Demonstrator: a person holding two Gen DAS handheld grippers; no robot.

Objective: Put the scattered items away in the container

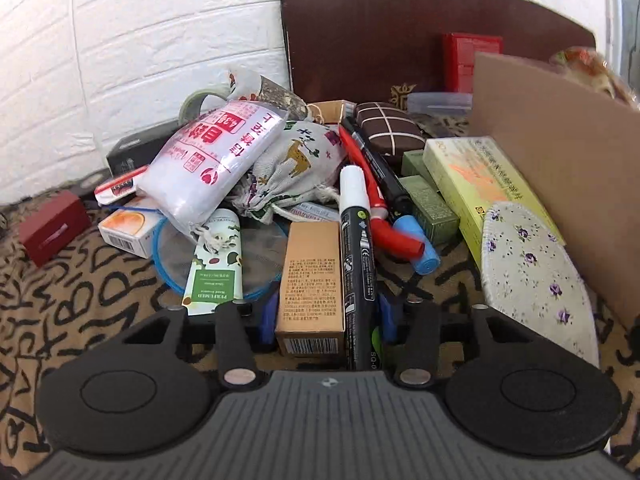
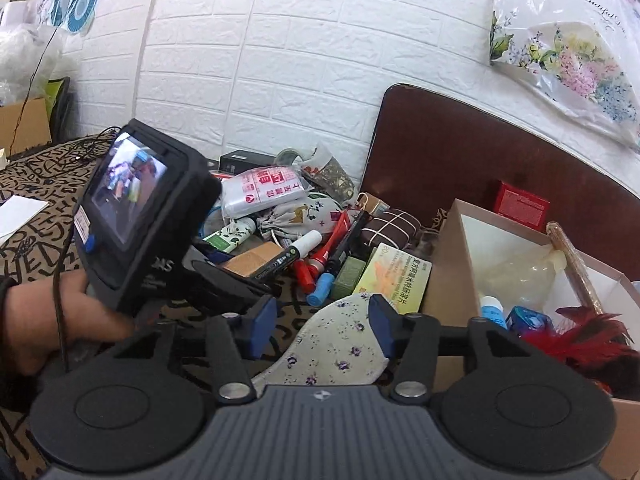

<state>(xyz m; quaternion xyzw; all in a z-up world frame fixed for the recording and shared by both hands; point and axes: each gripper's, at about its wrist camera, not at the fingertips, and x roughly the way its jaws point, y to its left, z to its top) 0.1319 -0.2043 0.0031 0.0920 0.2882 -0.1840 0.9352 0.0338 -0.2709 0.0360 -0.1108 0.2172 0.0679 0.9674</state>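
A pile of scattered items lies on the patterned cloth. My left gripper [image 1: 328,316] is open, its blue pads on either side of a tan box [image 1: 312,280] and a black-and-white marker [image 1: 356,264]. It also shows in the right wrist view [image 2: 224,268]. My right gripper [image 2: 322,322] is open around a round floral pad [image 2: 336,344], which leans by the cardboard box [image 2: 448,264]. The floral pad also shows in the left wrist view [image 1: 536,280], beside the cardboard box wall [image 1: 560,152].
The pile holds a white packet [image 1: 212,160], a deer-print pouch [image 1: 296,164], a red pen [image 1: 376,200], a yellow-green box [image 1: 480,184] and a green tube [image 1: 216,264]. A small red box [image 1: 52,228] lies at left. The cardboard box holds red feathers [image 2: 584,336].
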